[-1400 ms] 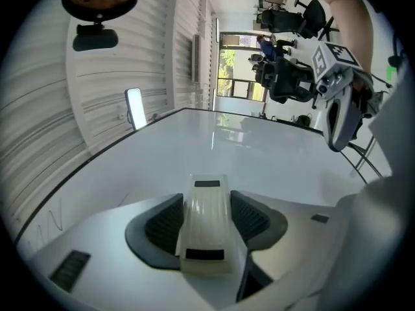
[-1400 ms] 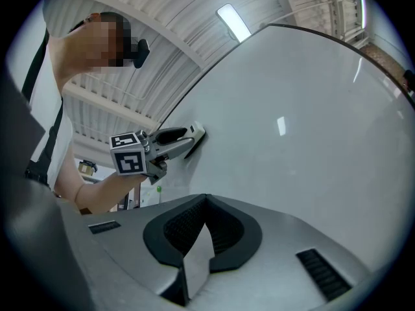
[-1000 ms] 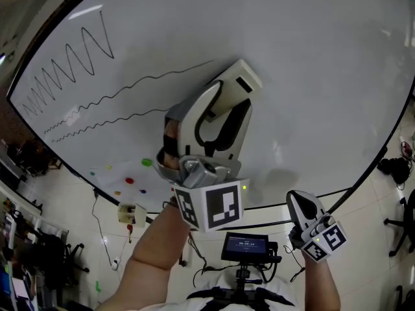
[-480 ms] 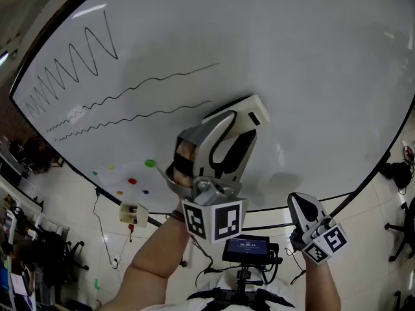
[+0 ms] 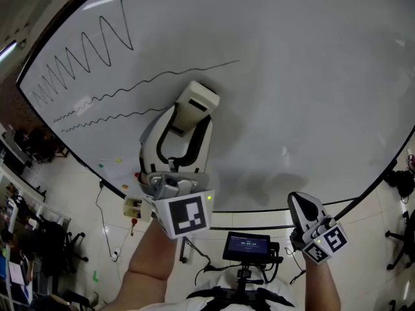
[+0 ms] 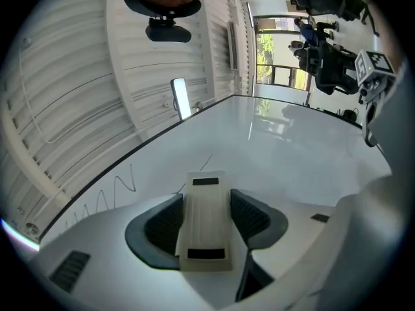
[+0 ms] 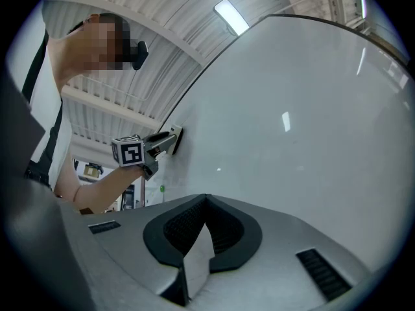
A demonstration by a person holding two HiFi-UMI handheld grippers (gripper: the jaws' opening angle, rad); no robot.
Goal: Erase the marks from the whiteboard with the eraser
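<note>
- Two tongs are in view. The right tongs (image 5: 303,207) are nearest, low by the person's body, with jaws pressed together on nothing, below the bottom edge of the whiteboard (image 5: 311,76).
- The left tongs (image 5: 194,105) clamp a cream, ribbed eraser (image 5: 198,100) with a dark slot at each end, held flat against the whiteboard.
- Half a second ago the eraser sat further right, below the end of the lower wavy line (image 5: 110,118). Now it covers that line's right end, under the upper wavy line (image 5: 168,75).
- The zigzag (image 5: 84,50) lies beyond, top left.
- Only the right gripper view shows the left tongs side-on with their marker cube (image 7: 129,151). Only the left gripper view shows the eraser's ribs.
</note>
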